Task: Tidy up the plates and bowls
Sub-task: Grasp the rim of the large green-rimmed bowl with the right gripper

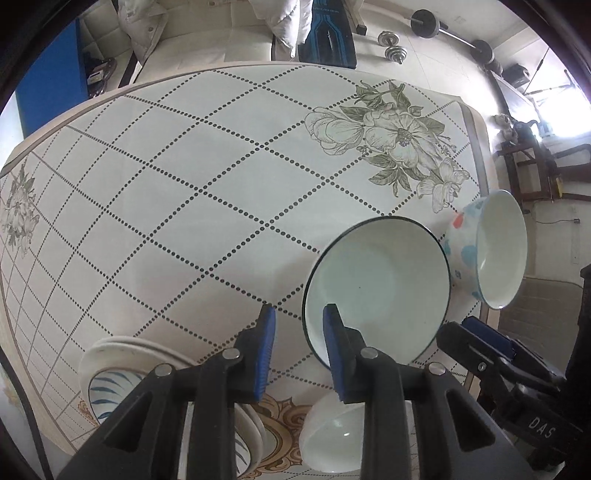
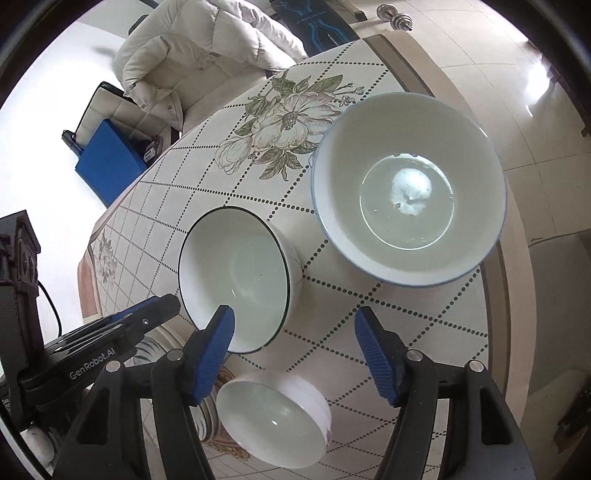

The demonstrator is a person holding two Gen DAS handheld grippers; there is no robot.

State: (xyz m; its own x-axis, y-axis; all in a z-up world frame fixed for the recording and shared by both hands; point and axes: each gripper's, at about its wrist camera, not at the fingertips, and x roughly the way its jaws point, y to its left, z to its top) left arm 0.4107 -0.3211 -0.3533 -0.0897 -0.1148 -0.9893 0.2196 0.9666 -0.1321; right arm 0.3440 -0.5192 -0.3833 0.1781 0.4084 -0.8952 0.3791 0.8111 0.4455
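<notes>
Three loose bowls, all near the black-rimmed white ceramic bowl (image 2: 236, 277): blue-rimmed big bowl (image 2: 408, 188) beyond, small plain white bowl (image 2: 273, 421) nearer, probably awaiting nesting. Right gripper (image 2: 295, 354) wide, empty. Left gripper (image 1: 299, 354) narrowly parted, empty, beside stacked plates (image 1: 110, 358).

Table w/ floral, dotted-lattice tablecloth (image 1: 207, 177) fills centre. Cream padded chair (image 2: 184, 62) at 11 o'clock in right-wrist view. Pale tiled floor (image 1: 424, 62) at 1 o'clock, w/ barbell (image 1: 454, 35) and dumbbell (image 1: 391, 44). Bright window glare (image 1: 565, 107) at 2 o'clock.
</notes>
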